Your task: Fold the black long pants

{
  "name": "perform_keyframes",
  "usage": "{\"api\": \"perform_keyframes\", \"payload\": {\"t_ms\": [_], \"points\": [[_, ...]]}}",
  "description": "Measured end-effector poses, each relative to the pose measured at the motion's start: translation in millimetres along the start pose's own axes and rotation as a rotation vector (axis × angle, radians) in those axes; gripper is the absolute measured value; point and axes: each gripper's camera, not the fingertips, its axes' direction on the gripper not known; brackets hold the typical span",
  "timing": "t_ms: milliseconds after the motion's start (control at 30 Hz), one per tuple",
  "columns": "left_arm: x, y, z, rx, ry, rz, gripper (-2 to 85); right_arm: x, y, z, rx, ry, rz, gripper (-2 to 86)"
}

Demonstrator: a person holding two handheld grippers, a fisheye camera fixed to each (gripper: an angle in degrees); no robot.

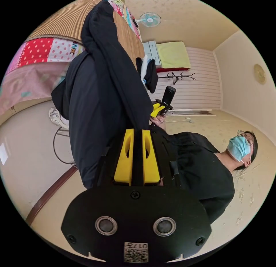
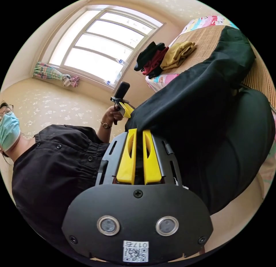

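While both the left gripper (image 1: 137, 132) and right gripper (image 2: 139, 132) pinch the black long pants (image 1: 97, 106) above the bed (image 2: 201, 40), 1 weak pinch could let them slip.

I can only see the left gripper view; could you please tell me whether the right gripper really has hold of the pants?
Observer: Yes. In the right gripper view, the right gripper has both jaws closed on an edge of the pants.
Operator: Thank you. Is anything else lying on the bed?
Observer: A pile of clothes, black, red and mustard, sits on the mat beyond the pants.
Operator: And where does the light come from?
Observer: From a large window, with a bunched curtain at one side.
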Motion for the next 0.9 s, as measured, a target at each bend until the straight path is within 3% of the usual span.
{"api": "perform_keyframes", "payload": {"t_ms": [100, 200, 367, 567, 767, 833, 900], "points": [[-14, 1, -31, 0.248, 0.032, -0.044, 9.7, 15, 1, -28, 0.092, -0.028, 0.021, 9.9], [-27, -26, -39, 0.365, 0.028, -0.057, 14.8, 47, -4, -66, 0.237, -0.018, 0.111, 13.0], [-63, -122, -14, 0.302, 0.121, -0.08, 17.2, 118, -41, -89, 0.298, 0.013, 0.376, 14.6], [-76, -197, 13, 0.212, -0.091, -0.195, 19.3, 148, -82, -65, 0.229, 0.168, 0.523, 15.7], [-40, -193, 16, 0.273, -0.093, -0.057, 7.3, 148, -73, -59, 0.322, 0.118, 0.481, 10.5], [-36, -181, 6, 0.323, -0.009, 0.045, 6.2, 137, -63, -65, 0.374, 0.102, 0.392, 8.8], [-67, -171, 1, 0.338, 0.138, -0.005, 6.2, 138, -48, -70, 0.413, 0.031, 0.306, 7.7]]}}
